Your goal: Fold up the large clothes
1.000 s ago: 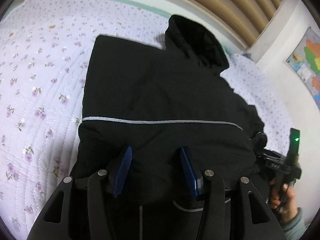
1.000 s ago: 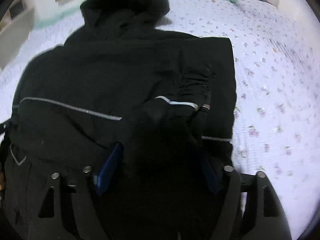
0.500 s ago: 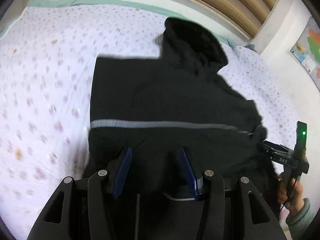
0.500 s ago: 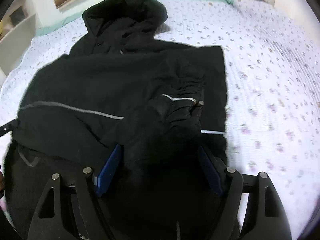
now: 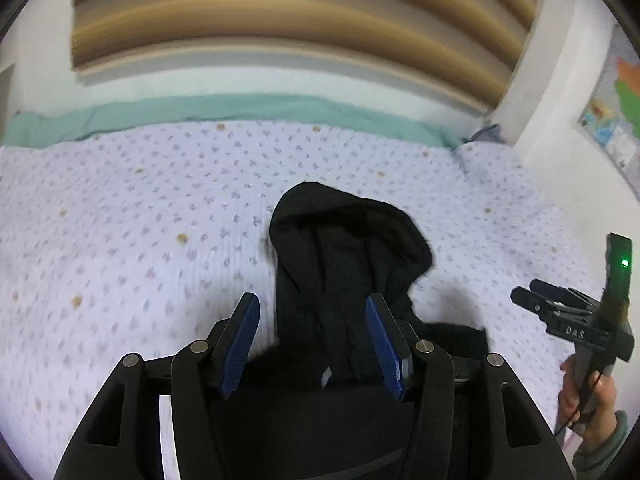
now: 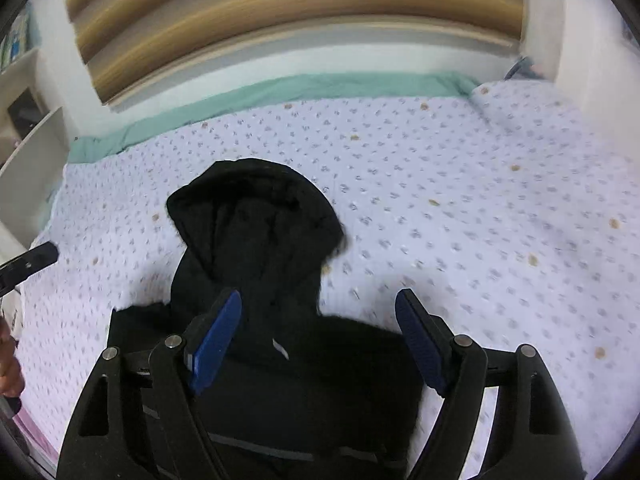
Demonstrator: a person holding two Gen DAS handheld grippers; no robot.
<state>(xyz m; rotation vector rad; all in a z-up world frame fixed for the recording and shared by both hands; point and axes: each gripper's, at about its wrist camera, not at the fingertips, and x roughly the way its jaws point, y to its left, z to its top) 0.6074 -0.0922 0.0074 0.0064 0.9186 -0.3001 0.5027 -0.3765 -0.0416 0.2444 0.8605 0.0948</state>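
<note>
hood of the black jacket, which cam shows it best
The right wrist view: the hood lies whole and unblocked above the right gripper. The left wrist view shows the hood too, but its lower part sits between the left gripper fingers.

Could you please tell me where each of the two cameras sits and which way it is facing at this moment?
Left wrist: on the left gripper, looking down across the black hooded jacket toward the headboard; the person's right hand shows, holding the right gripper.
Right wrist: on the right gripper, facing the same way; a hand shows at the left edge.
Shared: jacket, floral bedspread, headboard.
</note>
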